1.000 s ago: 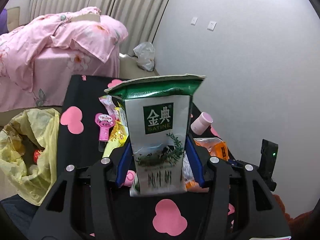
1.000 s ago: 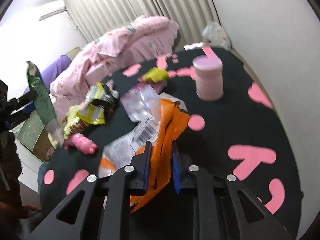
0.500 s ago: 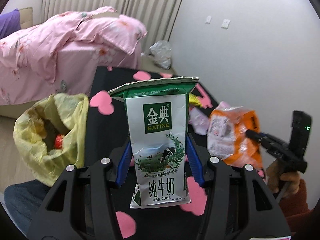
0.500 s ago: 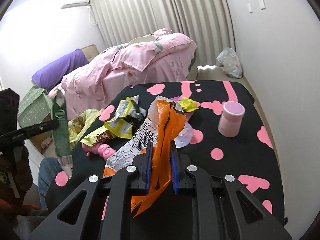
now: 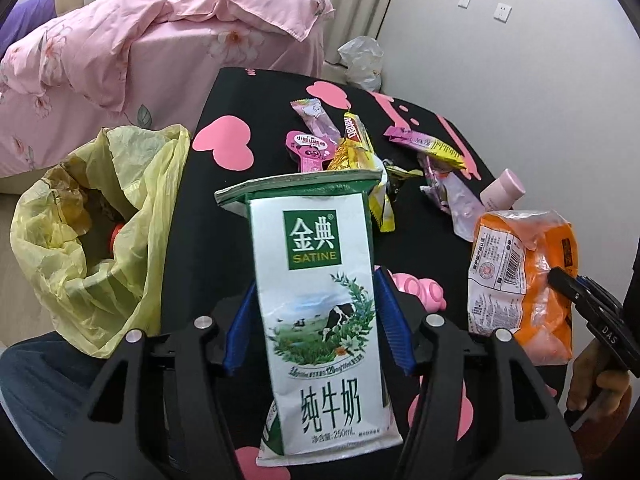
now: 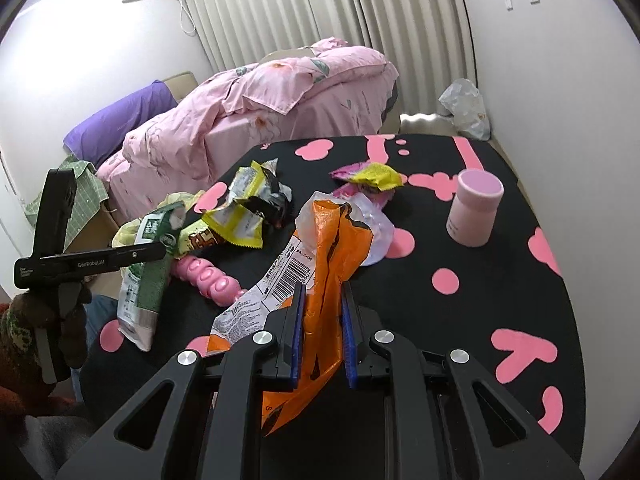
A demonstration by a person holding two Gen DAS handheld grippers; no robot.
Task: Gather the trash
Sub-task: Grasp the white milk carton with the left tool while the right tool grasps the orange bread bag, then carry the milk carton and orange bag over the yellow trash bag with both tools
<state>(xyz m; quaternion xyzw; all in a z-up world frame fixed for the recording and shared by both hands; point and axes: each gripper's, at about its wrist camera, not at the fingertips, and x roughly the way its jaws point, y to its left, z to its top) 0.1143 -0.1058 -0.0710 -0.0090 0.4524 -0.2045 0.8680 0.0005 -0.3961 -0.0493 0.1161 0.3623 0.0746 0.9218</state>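
Observation:
My left gripper [image 5: 316, 312] is shut on a green and white milk carton [image 5: 320, 312] and holds it upright above the black table's near edge. A yellow trash bag [image 5: 100, 232] hangs open to its left, beside the table. My right gripper [image 6: 322, 320] is shut on an orange snack wrapper [image 6: 328, 264] and holds it above the table; the wrapper also shows in the left wrist view [image 5: 524, 280]. The carton shows at left in the right wrist view [image 6: 148, 276].
Loose wrappers [image 5: 360, 152] lie mid-table on the black cloth with pink shapes [image 6: 480, 320]. A pink cup [image 6: 474, 212] stands at the right, a pink toy [image 6: 208, 280] near the front. A bed with a pink quilt [image 6: 280, 96] stands behind.
My left gripper has swung with the carton, so the trash bag sits nearer at left. My right gripper has lifted the orange wrapper off the table and pulled back.

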